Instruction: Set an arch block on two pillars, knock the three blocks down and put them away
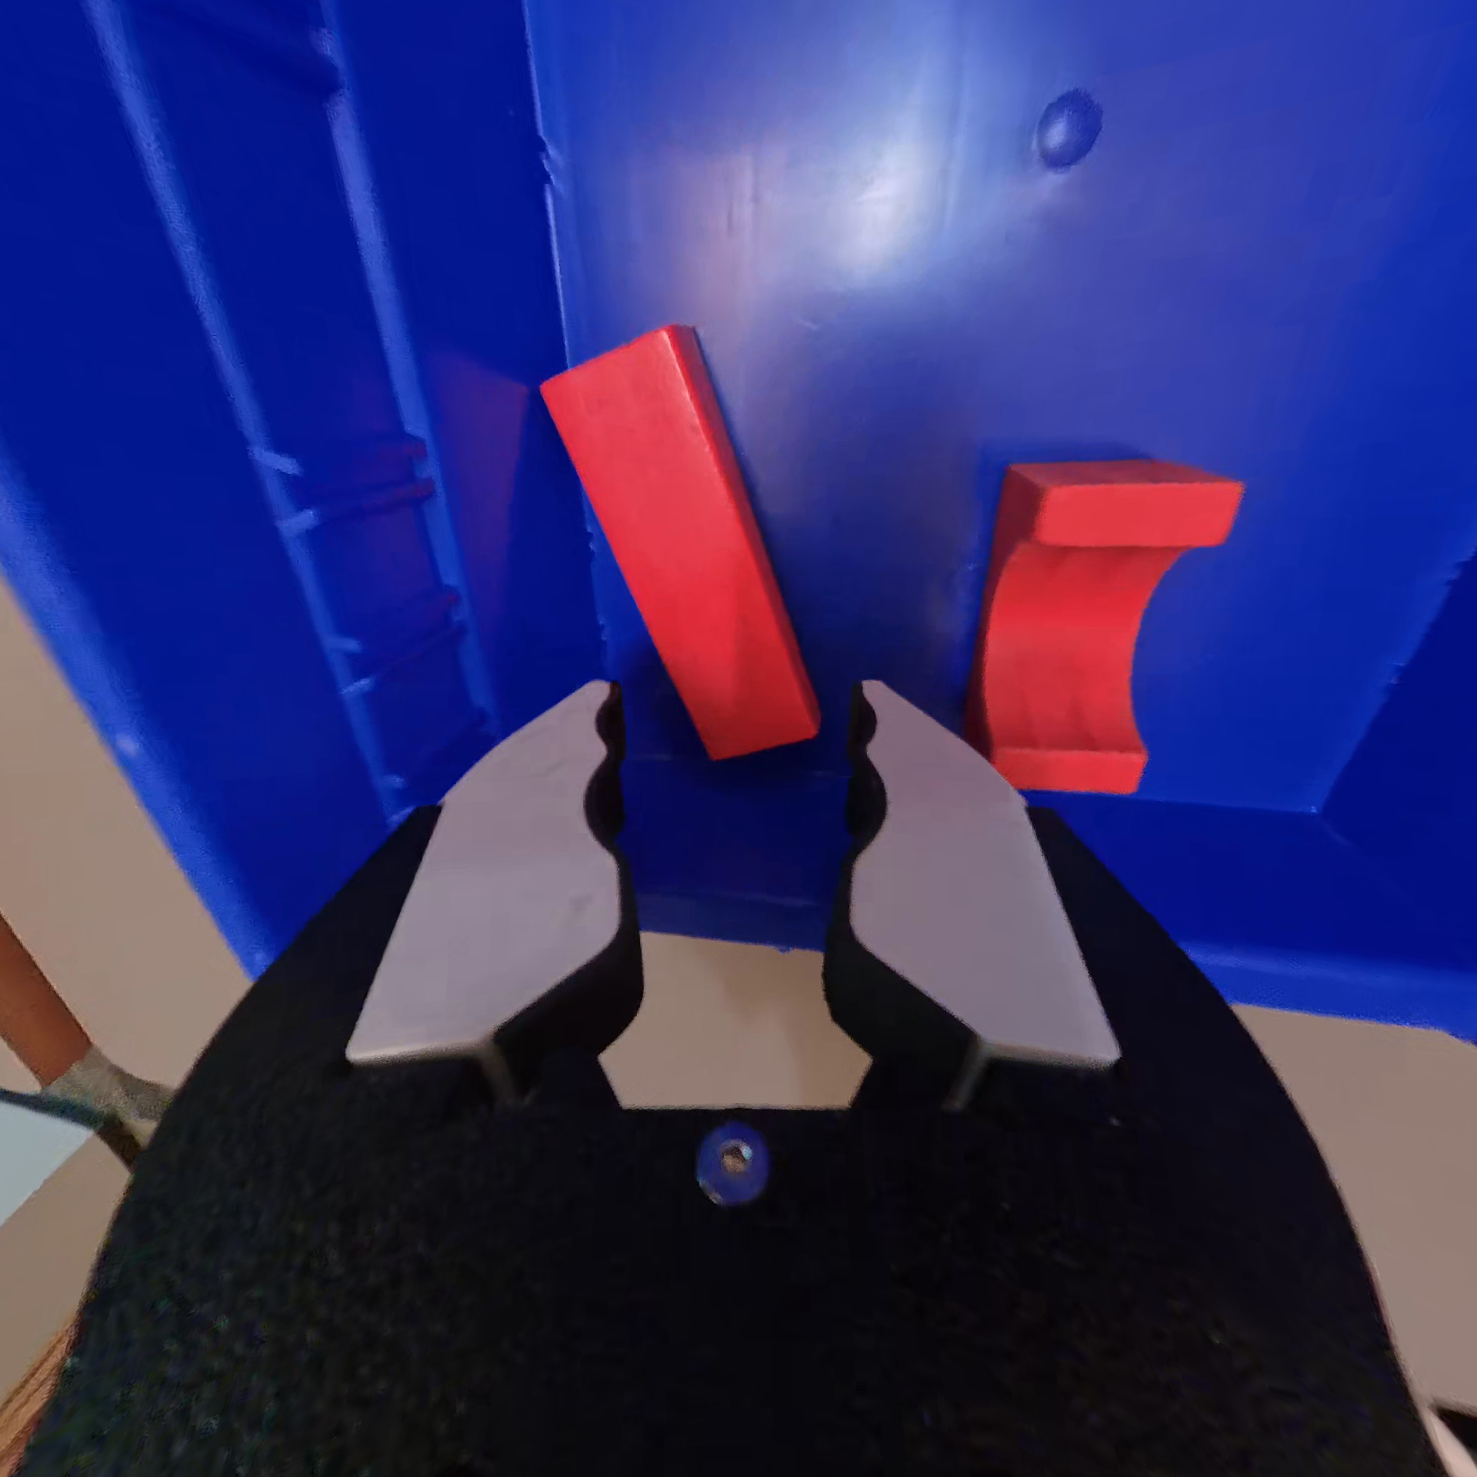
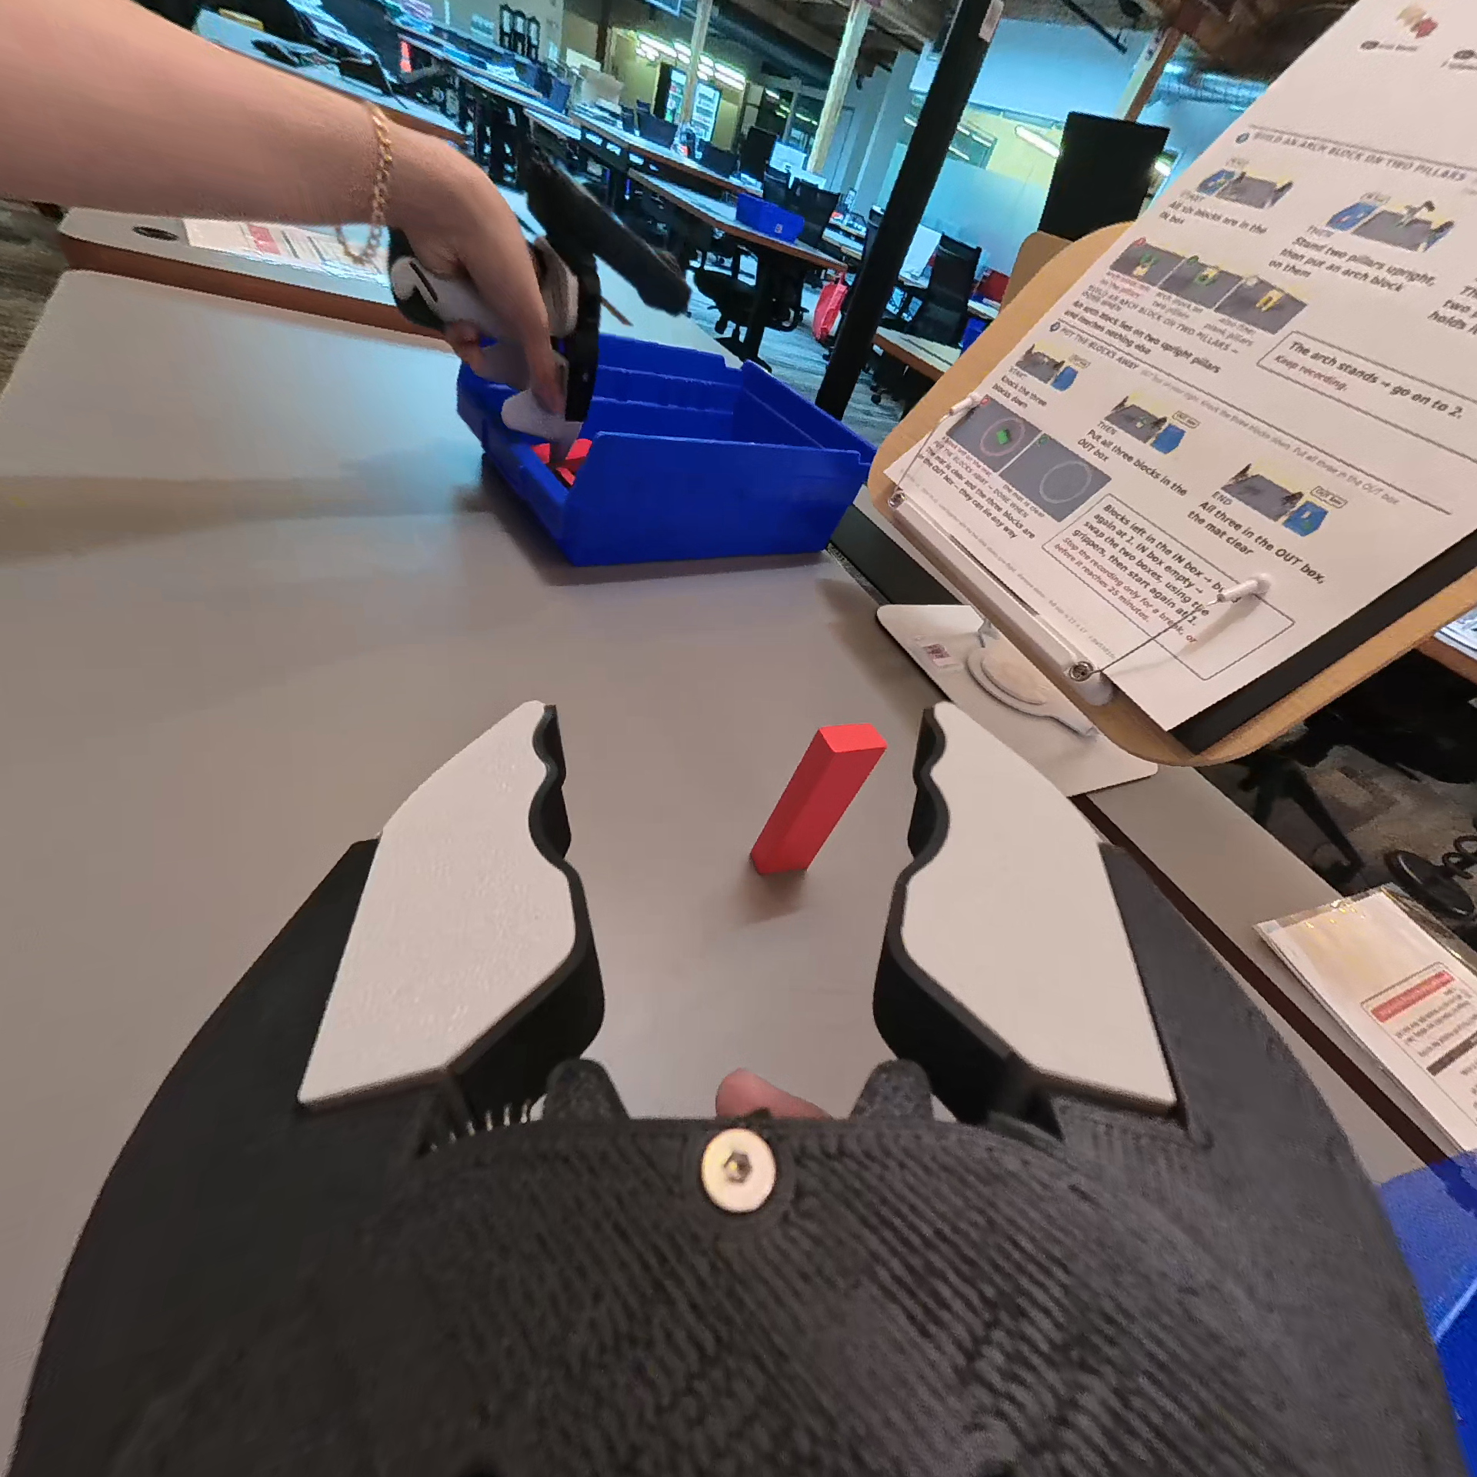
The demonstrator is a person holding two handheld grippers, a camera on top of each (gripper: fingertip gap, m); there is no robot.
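Note:
In the left wrist view my left gripper [image 1: 735, 703] is open and empty, pointing down into a blue bin [image 1: 1039, 240]. A red plank block [image 1: 679, 543] lies just beyond the fingertips, near the bin's side wall. A red arch block [image 1: 1079, 631] lies to its right. In the right wrist view my right gripper [image 2: 739, 735] is open and empty above the grey table [image 2: 240, 639]. A red plank block [image 2: 815, 799] stands upright on the table between its fingertips, nearer the right finger. The left gripper [image 2: 551, 416] shows far off, held by a hand inside the blue bin [image 2: 687, 487].
A tilted wooden stand with a printed instruction sheet [image 2: 1239, 384] sits at the table's right edge on a white base [image 2: 1015, 679]. Papers in a plastic sleeve [image 2: 1391, 1007] lie at the right. Another blue bin's corner [image 2: 1431, 1279] shows low right. Across from one pair of fingers to the other is roughly 50 cm.

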